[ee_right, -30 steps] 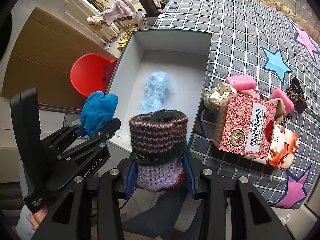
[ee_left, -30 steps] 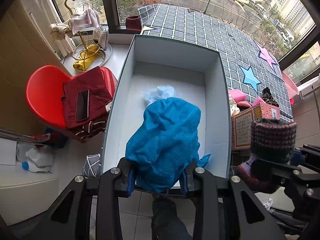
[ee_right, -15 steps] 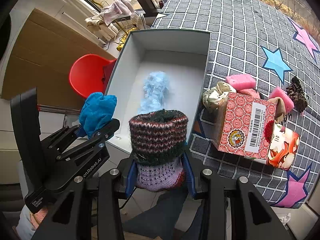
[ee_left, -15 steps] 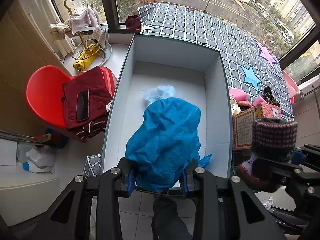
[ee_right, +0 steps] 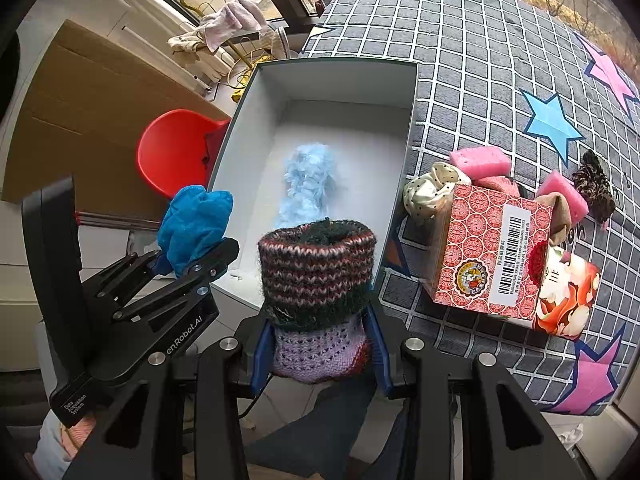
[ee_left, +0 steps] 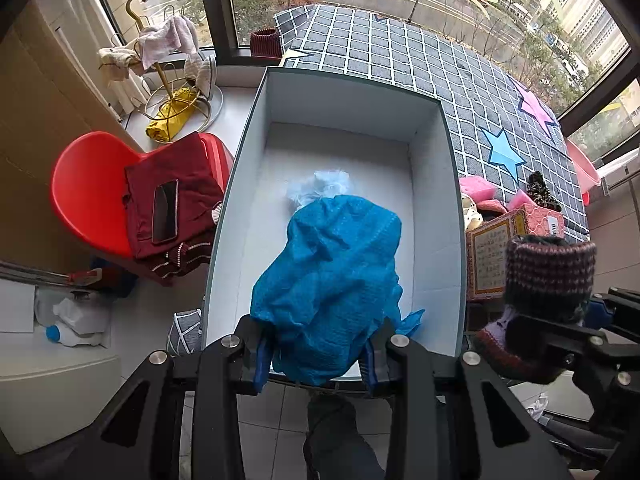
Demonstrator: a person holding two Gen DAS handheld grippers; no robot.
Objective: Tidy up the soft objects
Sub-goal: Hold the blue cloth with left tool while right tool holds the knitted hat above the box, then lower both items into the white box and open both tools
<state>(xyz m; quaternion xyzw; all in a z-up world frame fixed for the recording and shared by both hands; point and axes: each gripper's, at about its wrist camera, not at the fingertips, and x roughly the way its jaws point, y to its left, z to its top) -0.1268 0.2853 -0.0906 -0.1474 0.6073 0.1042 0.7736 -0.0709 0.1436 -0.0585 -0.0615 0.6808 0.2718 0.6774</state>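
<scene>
My left gripper (ee_left: 316,354) is shut on a blue cloth (ee_left: 328,280) and holds it over the near end of an open white box (ee_left: 434,184). A pale blue fluffy item (ee_left: 324,188) lies inside the box, partly hidden by the cloth. My right gripper (ee_right: 318,350) is shut on a striped knitted sock (ee_right: 318,276), held just off the box's near edge (ee_right: 406,136). In the right wrist view the left gripper (ee_right: 188,268) with the blue cloth (ee_right: 194,222) is at the left, and the fluffy item (ee_right: 306,184) lies in the box.
A red patterned carton (ee_right: 492,256) stands right of the box on the grid-patterned cloth (ee_right: 460,40), with pink sponges (ee_right: 480,162), a spotted cloth (ee_right: 434,184) and a dark scrunchie (ee_right: 594,186) around it. A red chair (ee_left: 88,192) with dark red clothes and a phone (ee_left: 165,210) stands left.
</scene>
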